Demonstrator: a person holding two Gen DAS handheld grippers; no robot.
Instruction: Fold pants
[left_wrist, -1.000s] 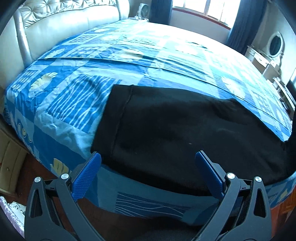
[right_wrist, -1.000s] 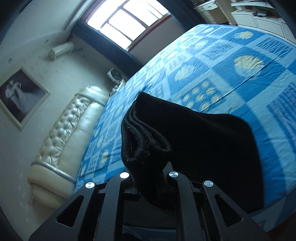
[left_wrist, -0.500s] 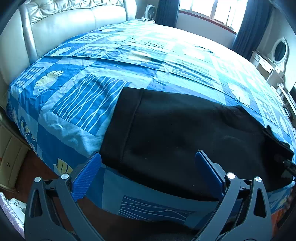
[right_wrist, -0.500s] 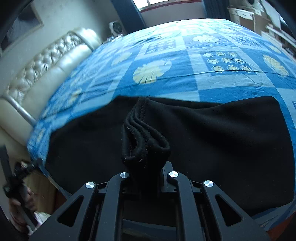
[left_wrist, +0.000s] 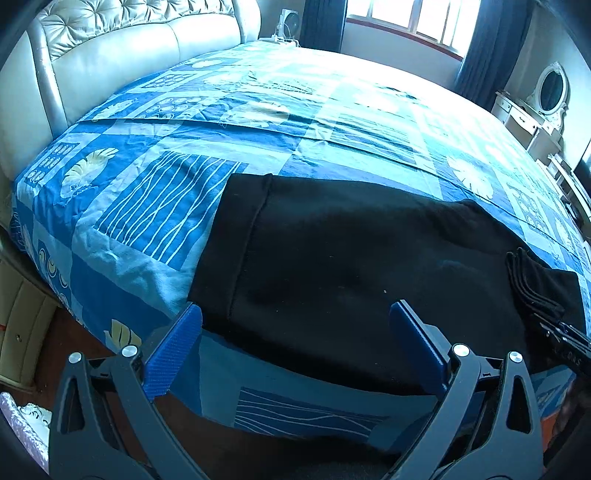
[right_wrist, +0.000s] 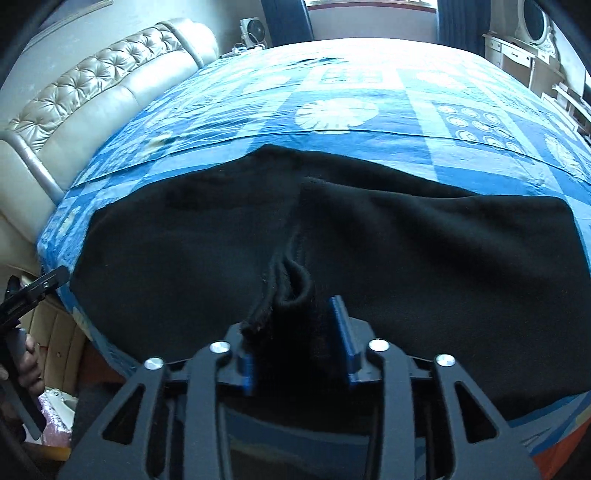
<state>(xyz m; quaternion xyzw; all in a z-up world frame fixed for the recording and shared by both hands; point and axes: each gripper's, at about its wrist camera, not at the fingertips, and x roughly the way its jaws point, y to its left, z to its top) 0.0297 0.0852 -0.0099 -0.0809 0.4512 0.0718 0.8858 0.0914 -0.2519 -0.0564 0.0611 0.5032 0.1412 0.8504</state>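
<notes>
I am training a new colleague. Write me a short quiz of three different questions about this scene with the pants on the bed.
1. True or false: the black pants lie on a bedspread with a blue pattern.
2. What is between the fingers of the right gripper? A) a pillow B) a bunched end of the pants C) nothing
3. Fill in: the left gripper is ____ and holds nothing.

Key:
1. True.
2. B. The jaws are opening, and the layered cloth edge is between them, no longer pressed.
3. Open. Its blue pads stand wide apart over the near edge of the pants.
</notes>
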